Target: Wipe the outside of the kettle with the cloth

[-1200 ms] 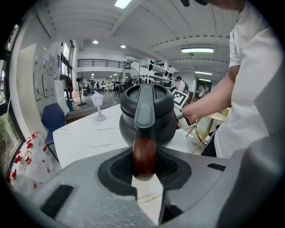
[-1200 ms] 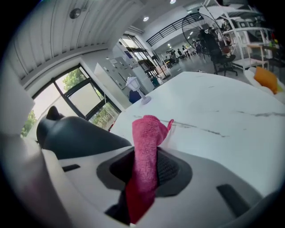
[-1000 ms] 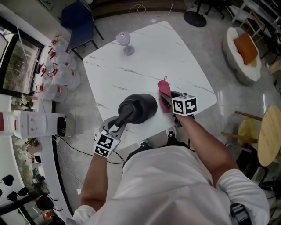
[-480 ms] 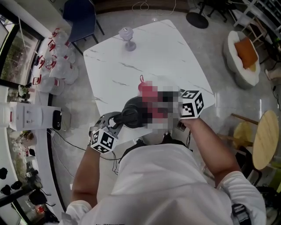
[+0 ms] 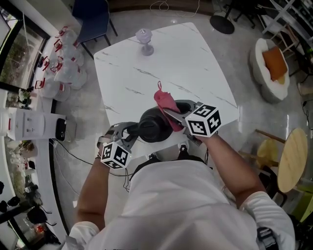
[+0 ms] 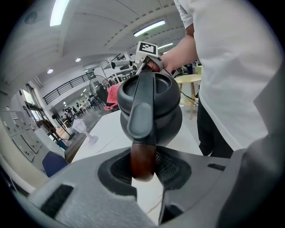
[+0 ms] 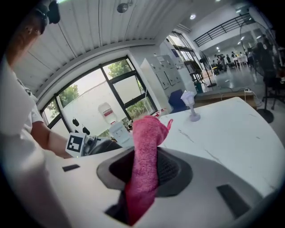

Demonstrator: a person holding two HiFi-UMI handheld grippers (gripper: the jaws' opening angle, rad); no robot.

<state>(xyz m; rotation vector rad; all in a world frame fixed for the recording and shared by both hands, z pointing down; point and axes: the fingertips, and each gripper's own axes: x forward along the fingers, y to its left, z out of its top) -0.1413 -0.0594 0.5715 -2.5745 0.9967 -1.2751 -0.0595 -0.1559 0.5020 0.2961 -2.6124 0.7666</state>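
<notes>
Clamping kettle (image 5: 152, 126) handle (image 6: 140, 116) w/ L gripper (image 6: 143, 168), pinching pink cloth (image 5: 165, 102) w/ R gripper (image 7: 143, 176) beside kettle, above table (image 5: 195, 63).

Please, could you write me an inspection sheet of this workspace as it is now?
Surface: white table with grey marble veins.
Job's things: black kettle by the table's near edge; pink cloth at its side, contact unclear.
Clutter: small stemmed cup at the far edge.
Grippers: left gripper, jaws shut on the kettle's handle; right gripper, jaws shut on the cloth.
Cables: black cable on the floor at left; white cable beyond the table.
Surroundings: water dispenser, water bottles, blue chair, white armchair.
</notes>
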